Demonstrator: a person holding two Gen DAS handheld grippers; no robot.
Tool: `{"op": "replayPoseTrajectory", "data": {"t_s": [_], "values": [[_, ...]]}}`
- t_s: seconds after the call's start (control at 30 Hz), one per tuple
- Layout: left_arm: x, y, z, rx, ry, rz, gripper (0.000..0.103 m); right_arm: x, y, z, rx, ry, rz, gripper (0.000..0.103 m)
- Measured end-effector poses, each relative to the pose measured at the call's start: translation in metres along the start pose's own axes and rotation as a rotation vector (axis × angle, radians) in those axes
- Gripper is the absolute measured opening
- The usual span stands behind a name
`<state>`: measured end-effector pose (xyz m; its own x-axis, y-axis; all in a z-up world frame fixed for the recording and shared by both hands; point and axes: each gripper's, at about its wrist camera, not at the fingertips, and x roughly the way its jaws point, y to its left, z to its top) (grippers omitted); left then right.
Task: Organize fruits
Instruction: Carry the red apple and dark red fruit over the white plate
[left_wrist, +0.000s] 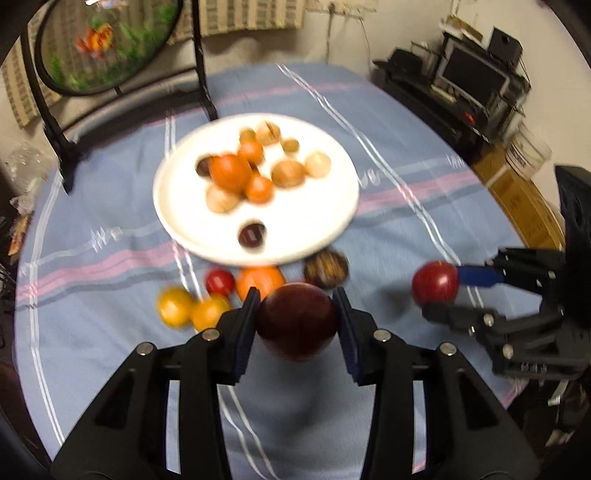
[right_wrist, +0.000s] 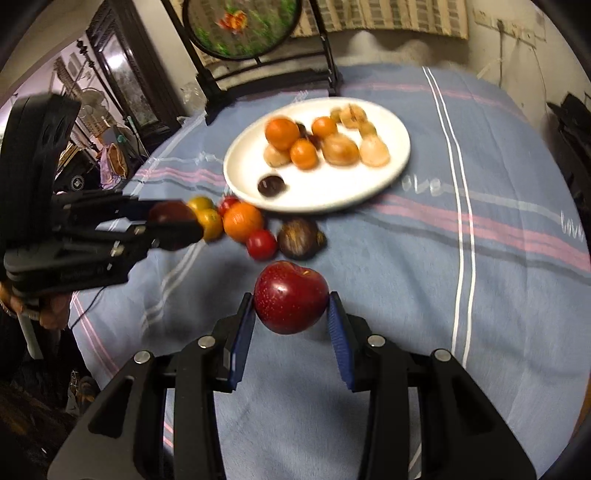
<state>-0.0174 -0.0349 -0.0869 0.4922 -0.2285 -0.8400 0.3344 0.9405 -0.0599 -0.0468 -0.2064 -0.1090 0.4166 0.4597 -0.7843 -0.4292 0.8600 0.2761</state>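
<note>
Your left gripper (left_wrist: 297, 317): matt black plastic, ribbed blue pads, bright metal pins; it clamps a dark red apple (left_wrist: 297, 325) with dull, smooth skin. Your right gripper (right_wrist: 291, 314), same build, clamps a glossy red apple (right_wrist: 291, 301). Plate (left_wrist: 166, 192): smooth white glaze. Tablecloth (left_wrist: 424, 177): soft woven cloth, matt.

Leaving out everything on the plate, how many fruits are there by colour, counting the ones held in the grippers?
red apple: 2, one in the left gripper, one in the right gripper
small red fruit: 2
yellow fruit: 2
orange fruit: 1
dark brown fruit: 1
Total: 8
</note>
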Motion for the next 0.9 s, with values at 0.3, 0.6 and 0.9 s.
{"op": "replayPoseTrajectory", "data": {"t_s": [0.3, 0.6, 0.9], "values": [[-0.010, 0.016, 0.068, -0.038, -0.093, 0.116, 0.041, -0.024, 0.002, 0.085, -0.061, -0.143, 0.006, 0.040], [0.011, 0.030, 0.093, -0.071, -0.081, 0.151, 0.041, -0.007, -0.005, 0.121, -0.072, -0.155, 0.010, 0.040], [0.031, 0.042, 0.096, -0.093, -0.053, 0.159, 0.041, 0.012, -0.018, 0.129, -0.050, -0.125, 0.021, 0.040]]}}
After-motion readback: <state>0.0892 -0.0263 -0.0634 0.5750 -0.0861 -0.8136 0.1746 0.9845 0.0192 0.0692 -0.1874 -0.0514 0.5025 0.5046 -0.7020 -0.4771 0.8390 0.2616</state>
